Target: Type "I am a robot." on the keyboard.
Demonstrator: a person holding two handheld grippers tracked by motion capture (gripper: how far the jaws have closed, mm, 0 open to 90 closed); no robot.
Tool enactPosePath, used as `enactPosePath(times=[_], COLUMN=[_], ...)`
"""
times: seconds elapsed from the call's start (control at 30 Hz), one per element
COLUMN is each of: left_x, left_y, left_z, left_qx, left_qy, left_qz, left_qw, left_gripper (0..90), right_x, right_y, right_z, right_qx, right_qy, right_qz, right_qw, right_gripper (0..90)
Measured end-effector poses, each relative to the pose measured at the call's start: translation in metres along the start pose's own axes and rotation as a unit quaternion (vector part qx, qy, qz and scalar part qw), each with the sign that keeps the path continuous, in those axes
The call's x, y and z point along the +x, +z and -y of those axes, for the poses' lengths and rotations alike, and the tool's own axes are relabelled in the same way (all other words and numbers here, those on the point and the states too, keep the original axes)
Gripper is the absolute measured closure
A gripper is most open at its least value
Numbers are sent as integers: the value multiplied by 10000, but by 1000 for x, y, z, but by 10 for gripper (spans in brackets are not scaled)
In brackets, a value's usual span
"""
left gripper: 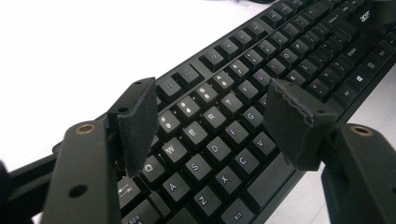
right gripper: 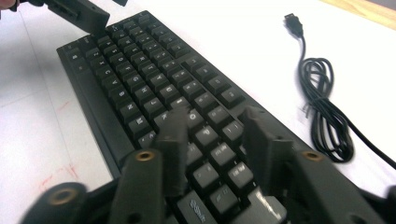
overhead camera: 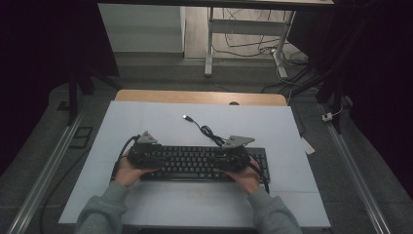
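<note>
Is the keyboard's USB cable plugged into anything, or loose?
Loose. The USB plug lies bare on the white table cover, and the cable sits bundled beside the keyboard.

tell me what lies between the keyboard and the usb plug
The keyboard and the USB plug have a bundled black cable on white table between them, seen in the right gripper view.
</note>
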State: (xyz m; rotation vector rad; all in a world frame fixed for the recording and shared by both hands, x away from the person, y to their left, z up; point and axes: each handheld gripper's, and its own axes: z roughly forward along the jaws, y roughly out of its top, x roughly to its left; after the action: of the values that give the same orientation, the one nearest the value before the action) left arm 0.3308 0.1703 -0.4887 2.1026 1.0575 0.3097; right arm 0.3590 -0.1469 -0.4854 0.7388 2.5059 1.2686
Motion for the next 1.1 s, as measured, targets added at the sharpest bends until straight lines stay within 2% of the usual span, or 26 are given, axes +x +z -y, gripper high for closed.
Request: enactPosePath(times=[0.23, 0.33, 0.47, 0.63, 1.1], left_x=[-1, 0, 0, -1, -2], left_y=[1, 0, 0, 0, 1], left_z=[0, 0, 0, 0, 0], left_qx=[10, 14, 4, 19, 48], left_qy=[25, 32, 32, 54, 87], left_qz=[11, 9, 6, 8, 14], left_qw=[10000, 10000, 10000, 10000, 10000], left_gripper=[348, 348, 348, 347, 342], right_x=[6, 9, 12, 11, 10], right_y=[19, 27, 39, 51, 60], right_z=[-10, -16, -21, -18, -14], right_qx=[161, 253, 388, 580, 713], right_qy=[-97, -210, -288, -258, -321], right_qz=[-200, -202, -195, -170, -54], right_qw=[9996, 9993, 9986, 9978, 9969], right_gripper=[830, 898, 900, 900, 899])
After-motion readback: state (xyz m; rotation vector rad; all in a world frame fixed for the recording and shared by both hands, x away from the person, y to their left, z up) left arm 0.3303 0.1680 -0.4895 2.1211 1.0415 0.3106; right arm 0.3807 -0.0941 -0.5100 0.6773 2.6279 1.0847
